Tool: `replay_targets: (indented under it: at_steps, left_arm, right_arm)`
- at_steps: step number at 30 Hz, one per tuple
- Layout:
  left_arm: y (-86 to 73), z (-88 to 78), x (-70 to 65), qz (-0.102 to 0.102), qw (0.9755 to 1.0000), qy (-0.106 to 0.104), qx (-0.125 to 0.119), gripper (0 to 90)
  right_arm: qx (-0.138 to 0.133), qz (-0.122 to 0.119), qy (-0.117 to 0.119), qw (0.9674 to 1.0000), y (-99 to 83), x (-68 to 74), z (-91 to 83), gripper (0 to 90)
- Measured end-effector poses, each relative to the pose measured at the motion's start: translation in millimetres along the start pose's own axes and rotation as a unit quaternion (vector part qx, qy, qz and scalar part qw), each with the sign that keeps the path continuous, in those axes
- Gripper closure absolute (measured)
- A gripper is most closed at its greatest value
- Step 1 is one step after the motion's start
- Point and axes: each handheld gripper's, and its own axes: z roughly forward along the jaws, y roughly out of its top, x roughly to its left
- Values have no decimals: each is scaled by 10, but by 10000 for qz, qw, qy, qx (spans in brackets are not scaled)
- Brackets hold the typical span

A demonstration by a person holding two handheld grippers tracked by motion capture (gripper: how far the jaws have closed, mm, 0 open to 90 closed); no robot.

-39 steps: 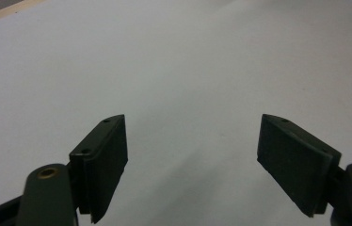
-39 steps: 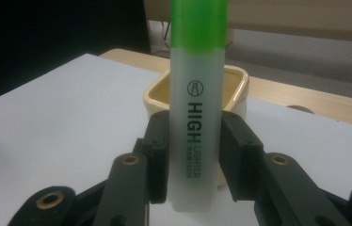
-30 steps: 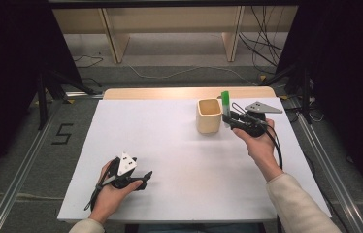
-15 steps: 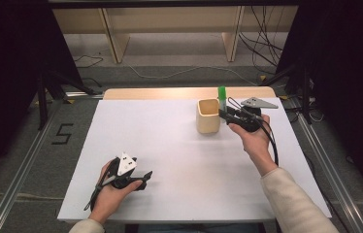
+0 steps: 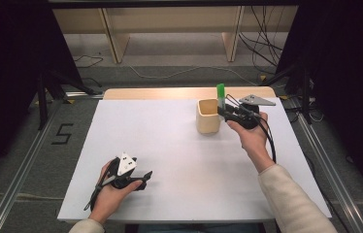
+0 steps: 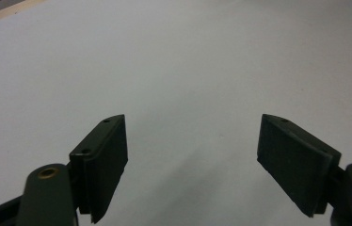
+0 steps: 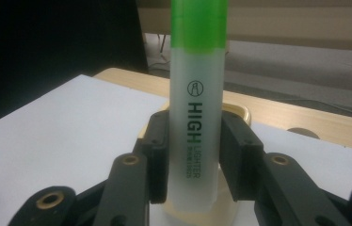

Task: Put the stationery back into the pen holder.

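Right gripper view: "HIGH LIGHTER" lettering was legible on the green-capped translucent plastic highlighter (image 7: 196, 117)
Right tool (image 5: 224, 112): clenched upright highlighter above the cream cup (image 5: 207, 117)
Left tool (image 6: 193, 162): released, over the white tabletop (image 6: 174, 70)

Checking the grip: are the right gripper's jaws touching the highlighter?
Touching. The right gripper view shows both pads pressed against the highlighter barrel, no gap.

Overhead light falls evenly on the white table (image 5: 170, 145); the surroundings beyond it are dark. Soft shadows lie under the left gripper (image 6: 193, 160). The highlighter (image 7: 196, 108) is slightly soft, the background behind it blurred.
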Motion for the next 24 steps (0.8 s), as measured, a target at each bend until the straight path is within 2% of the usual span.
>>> replay_targets:
  at_steps: [24]
  left_arm:
    - [2, 1, -1, 12, 10000, 2, -2, 246]
  right_arm:
    - [-55, -36, -37, 10000, 134, 44, 97, 661]
